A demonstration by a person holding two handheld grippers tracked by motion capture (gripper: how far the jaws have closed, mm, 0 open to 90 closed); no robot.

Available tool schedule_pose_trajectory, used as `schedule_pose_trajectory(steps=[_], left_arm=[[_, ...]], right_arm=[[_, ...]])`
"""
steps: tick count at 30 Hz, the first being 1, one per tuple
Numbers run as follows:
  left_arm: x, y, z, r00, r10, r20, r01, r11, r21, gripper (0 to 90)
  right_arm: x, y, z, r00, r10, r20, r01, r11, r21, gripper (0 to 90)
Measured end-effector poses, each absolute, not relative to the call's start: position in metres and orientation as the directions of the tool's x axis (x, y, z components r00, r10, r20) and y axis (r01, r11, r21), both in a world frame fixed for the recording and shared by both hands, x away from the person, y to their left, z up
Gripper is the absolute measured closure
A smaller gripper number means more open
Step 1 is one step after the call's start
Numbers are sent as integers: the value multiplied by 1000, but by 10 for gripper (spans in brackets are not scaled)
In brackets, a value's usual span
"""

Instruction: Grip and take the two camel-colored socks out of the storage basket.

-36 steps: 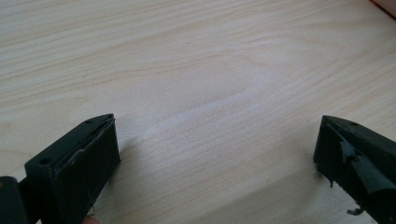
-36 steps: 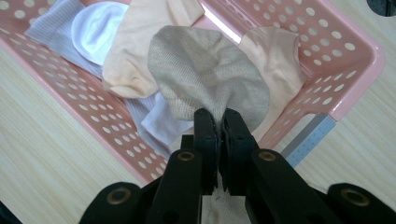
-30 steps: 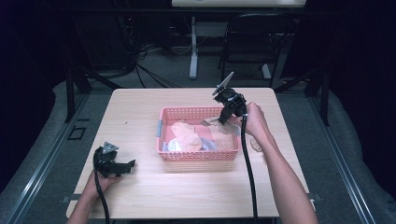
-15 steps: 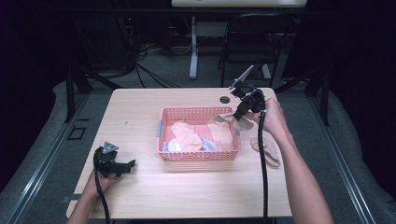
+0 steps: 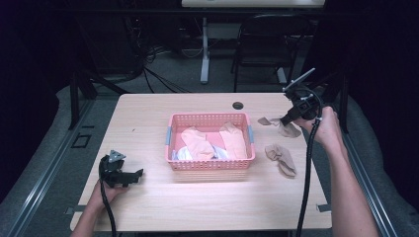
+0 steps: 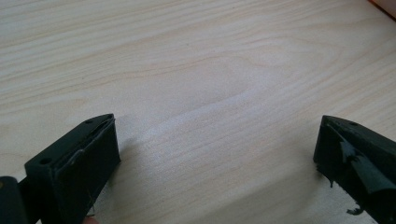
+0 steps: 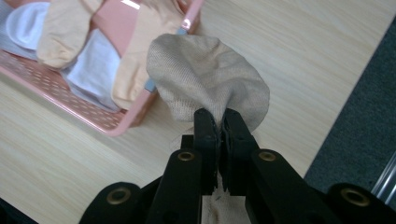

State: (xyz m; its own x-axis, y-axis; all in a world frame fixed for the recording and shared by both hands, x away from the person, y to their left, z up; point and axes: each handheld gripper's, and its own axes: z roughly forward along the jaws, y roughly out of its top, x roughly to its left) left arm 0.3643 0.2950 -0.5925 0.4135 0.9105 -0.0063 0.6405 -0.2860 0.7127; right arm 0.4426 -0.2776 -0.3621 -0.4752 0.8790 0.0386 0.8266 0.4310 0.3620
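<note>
We have a beige knitted sock (image 7: 210, 79) pinched between the closed jaws of our right gripper (image 7: 217, 122), and in the high view that sock (image 5: 282, 126) hangs just off the right end of the pink perforated plastic basket (image 5: 210, 165), above the pale wooden table (image 5: 148, 118). We judge it very light, soft and limp: it bunches into a rounded pouch above the jaws and will drape whichever way we carry it, so nothing about it is fragile. The knit looks grippy rather than slick, and a pinch on a single fold near one end, as we have now, should be enough. Taking it at the cuff or toe would let the rest hang free and straighten.

As held, its long axis runs roughly across the table, trailing from the jaws back toward the basket's right wall, though the bunching hides which end is toe and which is cuff. A second crumpled beige sock (image 5: 281, 158) lies on the table to the right of the basket, nearer us than the held one. Inside the basket we see peach and white cloth pieces (image 5: 207, 143).

Our left gripper (image 5: 129, 176) rests low on the table, well to the left of the basket, jaws spread wide with only bare wood between them.
</note>
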Motion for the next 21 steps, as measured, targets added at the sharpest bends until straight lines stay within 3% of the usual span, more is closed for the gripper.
schedule_pose_trajectory(steps=[11, 21], left_arm=[[364, 295, -593, 413, 911, -6, 641, -286, 713, 0], [364, 295, -593, 412, 911, -6, 641, -285, 713, 0]], right_arm=[[440, -304, -385, -423, 906, 29, 861, 392, 324, 865], [448, -307, -441, -403, 914, 42, 885, 378, 270, 864]])
